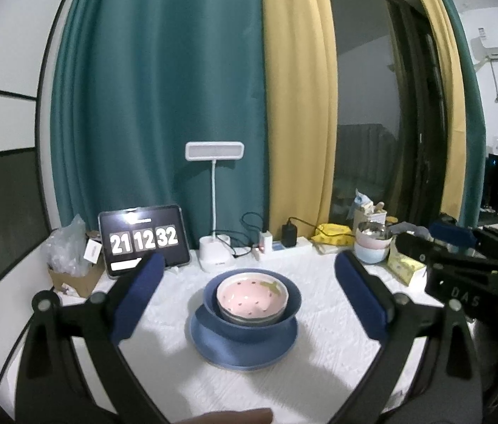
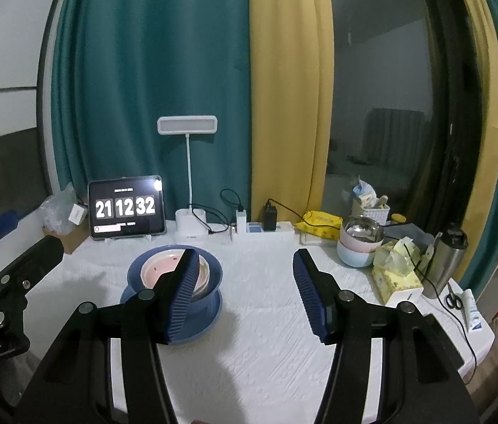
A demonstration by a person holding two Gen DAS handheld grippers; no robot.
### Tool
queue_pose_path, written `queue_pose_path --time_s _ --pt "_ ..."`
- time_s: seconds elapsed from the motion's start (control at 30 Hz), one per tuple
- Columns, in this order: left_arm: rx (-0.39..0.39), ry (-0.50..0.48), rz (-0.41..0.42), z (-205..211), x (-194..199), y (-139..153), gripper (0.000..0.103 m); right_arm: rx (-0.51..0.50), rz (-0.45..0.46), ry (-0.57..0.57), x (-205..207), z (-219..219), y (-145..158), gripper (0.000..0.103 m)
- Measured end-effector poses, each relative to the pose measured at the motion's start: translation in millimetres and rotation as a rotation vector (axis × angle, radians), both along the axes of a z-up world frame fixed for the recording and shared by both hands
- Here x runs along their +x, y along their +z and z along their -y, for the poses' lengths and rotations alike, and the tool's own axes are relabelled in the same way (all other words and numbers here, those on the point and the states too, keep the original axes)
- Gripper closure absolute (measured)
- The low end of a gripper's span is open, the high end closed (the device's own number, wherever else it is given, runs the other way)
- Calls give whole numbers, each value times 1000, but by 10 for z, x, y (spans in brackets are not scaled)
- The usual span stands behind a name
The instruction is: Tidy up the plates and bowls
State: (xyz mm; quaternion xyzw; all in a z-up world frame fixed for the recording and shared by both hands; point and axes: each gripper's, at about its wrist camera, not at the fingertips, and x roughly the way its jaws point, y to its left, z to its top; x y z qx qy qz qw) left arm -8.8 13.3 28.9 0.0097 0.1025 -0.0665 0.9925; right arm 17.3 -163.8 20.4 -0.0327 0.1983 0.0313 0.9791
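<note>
A pink strawberry-pattern bowl (image 1: 252,296) sits nested in a blue bowl (image 1: 249,325), which stands on a blue plate (image 1: 245,353) in the middle of the white-covered table (image 1: 326,371). My left gripper (image 1: 249,258) hovers in front of this stack, open wide, with nothing between its blue pads. In the right wrist view the same pink bowl (image 2: 157,268), blue bowl (image 2: 211,295) and plate (image 2: 206,321) lie partly behind my right gripper's left finger. My right gripper (image 2: 245,252) is open and empty, off to the right of the stack.
Along the back stand a tablet clock (image 2: 127,208), a desk lamp (image 2: 187,226), a power strip (image 2: 266,228) and a bag-filled box (image 1: 72,265). At the back right are stacked bowls topped by a metal one (image 2: 358,243), a tissue box (image 2: 395,279), a steel flask (image 2: 446,261) and scissors (image 2: 453,298).
</note>
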Motion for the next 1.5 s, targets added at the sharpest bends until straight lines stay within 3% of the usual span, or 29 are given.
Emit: queue_pose_path --time_s 0.57,1.5 --pt "-13 -16 41 -1 -225 185 5 27 87 15 -346 17 322 44" --pt "-20 -16 -2 -38 -197 132 5 35 61 -5 -327 41 308 44"
